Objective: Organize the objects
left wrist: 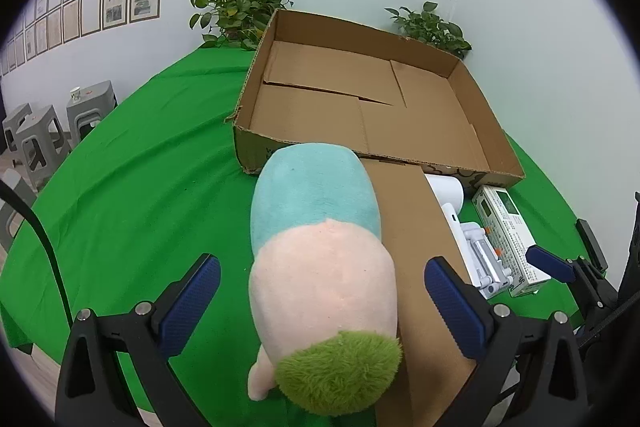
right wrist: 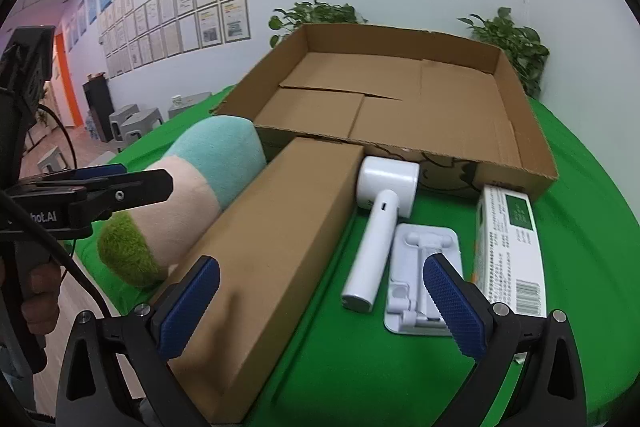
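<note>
From the left wrist, the plush toy [left wrist: 320, 267] lies on the green cloth [left wrist: 132, 187] against a long brown carton [left wrist: 420, 267], the open cardboard tray [left wrist: 360, 107] beyond; the left gripper [left wrist: 320, 311] straddles it, fingers wide, gripping nothing. From the right wrist, the right gripper [right wrist: 320, 307] hovers wide open, empty, above carton [right wrist: 272, 247], white handheld device [right wrist: 380, 219], white stand [right wrist: 420, 267] and printed box [right wrist: 508, 247].

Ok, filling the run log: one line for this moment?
left hand-held gripper: open, straddling plush toy | right hand-held gripper: open, empty | cardboard tray: empty
</note>
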The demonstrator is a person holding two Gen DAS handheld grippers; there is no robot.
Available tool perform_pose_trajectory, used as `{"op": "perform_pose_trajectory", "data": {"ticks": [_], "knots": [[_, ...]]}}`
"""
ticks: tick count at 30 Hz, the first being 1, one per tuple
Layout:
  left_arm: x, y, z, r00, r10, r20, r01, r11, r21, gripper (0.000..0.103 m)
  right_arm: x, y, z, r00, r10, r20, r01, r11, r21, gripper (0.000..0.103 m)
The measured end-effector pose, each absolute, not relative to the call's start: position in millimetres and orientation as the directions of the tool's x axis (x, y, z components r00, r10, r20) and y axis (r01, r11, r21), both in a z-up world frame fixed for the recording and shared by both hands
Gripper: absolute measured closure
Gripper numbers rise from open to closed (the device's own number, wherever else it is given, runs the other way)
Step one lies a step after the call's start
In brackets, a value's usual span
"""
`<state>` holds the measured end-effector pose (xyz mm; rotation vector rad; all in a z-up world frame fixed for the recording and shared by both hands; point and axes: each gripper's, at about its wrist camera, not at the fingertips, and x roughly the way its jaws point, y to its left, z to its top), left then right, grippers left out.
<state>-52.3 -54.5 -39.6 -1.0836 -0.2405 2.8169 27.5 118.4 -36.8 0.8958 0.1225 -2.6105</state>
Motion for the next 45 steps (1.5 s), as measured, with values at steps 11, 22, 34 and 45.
{"op": "perform_pose_trajectory", "data": {"ticks": [11, 22, 34, 45], "knots": [[-58, -63, -57, -0.662, 0.266, -0.7, -0.097, -0.957, -0.273, 0.001, 37, 111, -19, -0.672, -0.525, -0.523, 0.569, -0.818, 0.091, 0.0], [-67, -60, -90, -0.583, 0.351, -0.733, -0.112, -0.928, -0.355, 0.004, 30, 114, -21, -0.603, -0.578, -0.55, 0.588, -0.788, 0.184, 0.0], [-57, -75, -88, -0.621, 0.375, -0.688, -0.148, -0.918, -0.367, 0.031, 24, 114, -13, -0.59, -0.572, -0.569, 0.558, -0.799, 0.224, 0.0], [-17, -114, -79, -0.669, 0.308, -0.676, -0.109, -0.941, -0.321, 0.034, -4, 67, 22, -0.432, -0.716, -0.548, 0.639, -0.672, 0.373, 0.0]]}}
